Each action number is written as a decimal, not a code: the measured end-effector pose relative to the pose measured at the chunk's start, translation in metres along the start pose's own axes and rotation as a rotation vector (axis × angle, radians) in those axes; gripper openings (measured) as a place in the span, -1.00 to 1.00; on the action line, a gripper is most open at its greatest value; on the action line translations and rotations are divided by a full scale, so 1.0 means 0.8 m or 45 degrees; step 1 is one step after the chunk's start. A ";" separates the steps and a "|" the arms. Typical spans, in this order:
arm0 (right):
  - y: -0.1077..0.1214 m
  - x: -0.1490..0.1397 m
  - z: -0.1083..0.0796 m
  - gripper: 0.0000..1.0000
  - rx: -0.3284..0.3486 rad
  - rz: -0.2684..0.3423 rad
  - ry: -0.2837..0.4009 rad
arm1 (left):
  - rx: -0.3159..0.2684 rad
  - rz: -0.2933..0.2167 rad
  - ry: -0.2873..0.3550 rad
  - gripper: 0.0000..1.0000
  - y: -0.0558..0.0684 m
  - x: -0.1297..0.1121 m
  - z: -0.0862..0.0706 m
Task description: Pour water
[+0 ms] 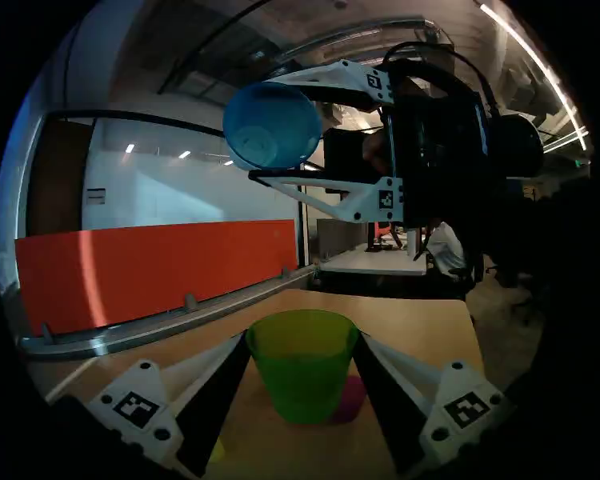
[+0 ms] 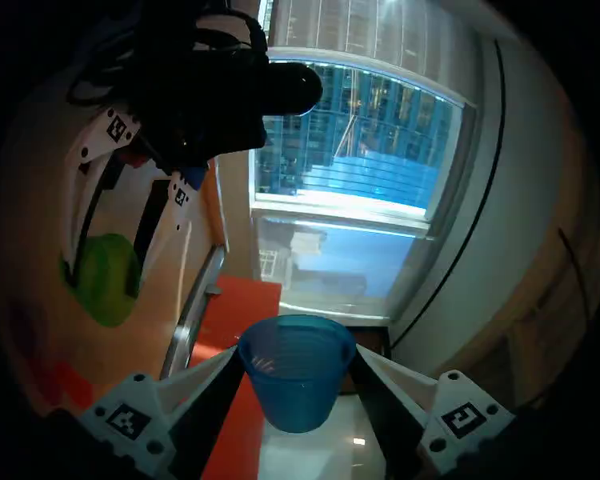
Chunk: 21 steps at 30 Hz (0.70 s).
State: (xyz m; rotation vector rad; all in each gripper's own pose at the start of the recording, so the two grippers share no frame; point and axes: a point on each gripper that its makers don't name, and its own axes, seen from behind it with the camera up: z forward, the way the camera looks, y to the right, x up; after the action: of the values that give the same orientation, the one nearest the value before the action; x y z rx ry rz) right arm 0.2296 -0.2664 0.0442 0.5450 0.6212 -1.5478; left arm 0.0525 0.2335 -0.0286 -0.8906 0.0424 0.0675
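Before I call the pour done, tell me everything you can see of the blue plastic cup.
The translucent blue plastic cup is a tapered, handleless tumbler, its rim wider than its base. The right claw is shut on it, one finger against each side. It is held in the air, tipped onto its side, with its mouth turned toward the green plastic cup below. No stream shows, and I cannot tell whether water is inside.

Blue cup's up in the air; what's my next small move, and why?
Probably lower the right gripper so the blue cup sits closer over the green cup. The blue cup is already tipped sideways high above it, and a pour from there may miss.
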 end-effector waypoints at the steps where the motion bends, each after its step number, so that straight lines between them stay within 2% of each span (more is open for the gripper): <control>1: 0.000 0.000 0.000 0.80 -0.001 0.003 -0.001 | 0.000 0.000 0.001 0.76 0.000 0.000 0.000; 6: 0.000 -0.001 -0.001 0.80 -0.010 0.030 -0.003 | 0.000 0.003 0.003 0.76 0.001 0.002 -0.001; 9: 0.000 -0.002 -0.004 0.80 -0.022 0.086 -0.004 | 0.001 0.004 0.005 0.76 0.002 0.004 -0.001; 12: 0.001 -0.004 -0.007 0.80 -0.035 0.188 0.000 | 0.002 0.006 0.007 0.76 0.002 0.005 -0.002; 21: -0.005 -0.006 -0.025 0.80 -0.069 0.612 0.037 | 0.010 0.014 0.006 0.76 0.002 0.008 -0.006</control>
State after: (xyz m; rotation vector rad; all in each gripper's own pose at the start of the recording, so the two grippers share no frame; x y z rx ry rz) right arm 0.2258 -0.2497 0.0329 0.6242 0.5070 -1.0695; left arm 0.0586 0.2313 -0.0334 -0.8830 0.0521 0.0752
